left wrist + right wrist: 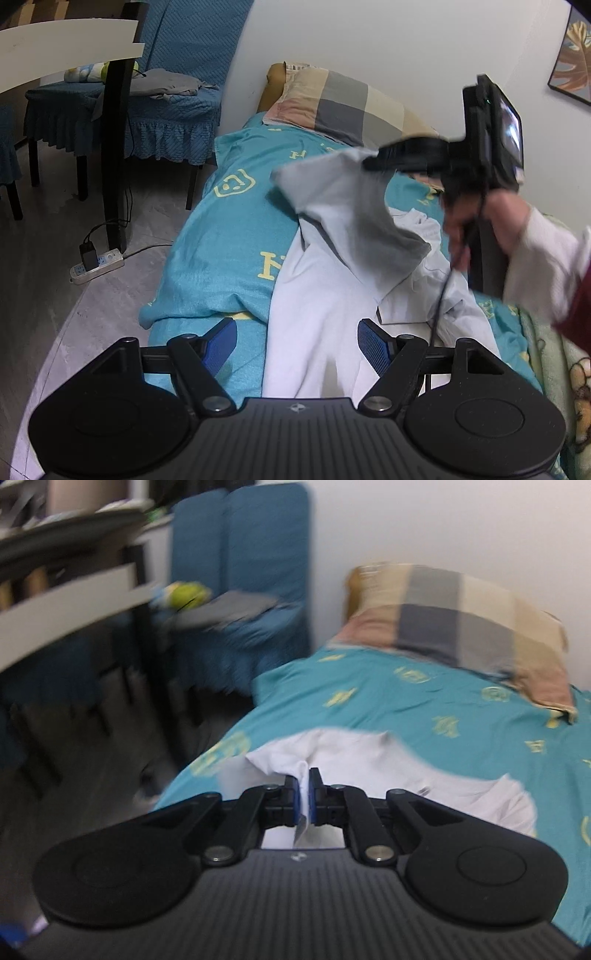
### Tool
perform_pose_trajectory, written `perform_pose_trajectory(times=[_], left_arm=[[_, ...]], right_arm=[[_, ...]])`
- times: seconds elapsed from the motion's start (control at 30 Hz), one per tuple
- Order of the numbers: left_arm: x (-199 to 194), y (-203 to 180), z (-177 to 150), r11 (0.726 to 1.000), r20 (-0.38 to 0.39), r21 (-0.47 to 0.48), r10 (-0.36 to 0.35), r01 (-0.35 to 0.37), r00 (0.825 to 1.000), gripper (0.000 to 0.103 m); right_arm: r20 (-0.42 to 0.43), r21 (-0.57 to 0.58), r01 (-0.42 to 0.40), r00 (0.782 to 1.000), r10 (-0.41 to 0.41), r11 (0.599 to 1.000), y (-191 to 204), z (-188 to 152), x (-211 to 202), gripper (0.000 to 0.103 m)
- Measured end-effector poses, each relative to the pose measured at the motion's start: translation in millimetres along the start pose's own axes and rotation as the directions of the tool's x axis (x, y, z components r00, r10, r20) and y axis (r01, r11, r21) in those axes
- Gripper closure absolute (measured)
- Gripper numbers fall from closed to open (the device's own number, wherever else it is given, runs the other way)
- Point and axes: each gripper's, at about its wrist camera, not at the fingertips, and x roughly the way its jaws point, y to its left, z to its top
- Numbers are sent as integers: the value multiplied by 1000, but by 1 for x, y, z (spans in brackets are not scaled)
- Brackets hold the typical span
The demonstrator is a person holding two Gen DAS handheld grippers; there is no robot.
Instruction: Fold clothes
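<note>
While the bed (221, 236) lies under a teal cover with yellow prints, a checked pillow (343, 103) rests at its head by the wall. Spread over the cover is a white garment (317, 314), one part lifted clear. The right tool (304, 794) is clamped on that white cloth; the left tool (297, 345) hovers above the garment, fingers apart, holding nothing.

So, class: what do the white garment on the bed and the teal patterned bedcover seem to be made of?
White garment: soft, matte knit, probably cotton; it drapes and bunches where the right gripper pinches it.
Teal patterned bedcover: thin woven cloth, matte, with printed yellow motifs and shallow wrinkles; the fibre is unclear.
</note>
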Motion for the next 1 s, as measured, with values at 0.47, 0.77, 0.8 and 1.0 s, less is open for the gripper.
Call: perform_pose_trajectory(times=[0.47, 0.77, 0.8, 1.0], left_arm=[[34, -1, -8, 999, -65, 24, 29, -27, 997, 29], [41, -1, -8, 999, -57, 32, 37, -36, 998, 29], [39, 0, -8, 999, -49, 30, 43, -41, 998, 29], [22, -4, -7, 999, -17, 29, 43, -43, 999, 29]], right_arm=[[-124, 268, 183, 980, -154, 946, -107, -39, 97, 96], [-24, 386, 45, 999, -38, 922, -112, -47, 27, 93], [-10, 383, 30, 1000, -29, 923, -110, -45, 11, 93], [35, 354, -30, 999, 19, 935, -89, -50, -109, 93]])
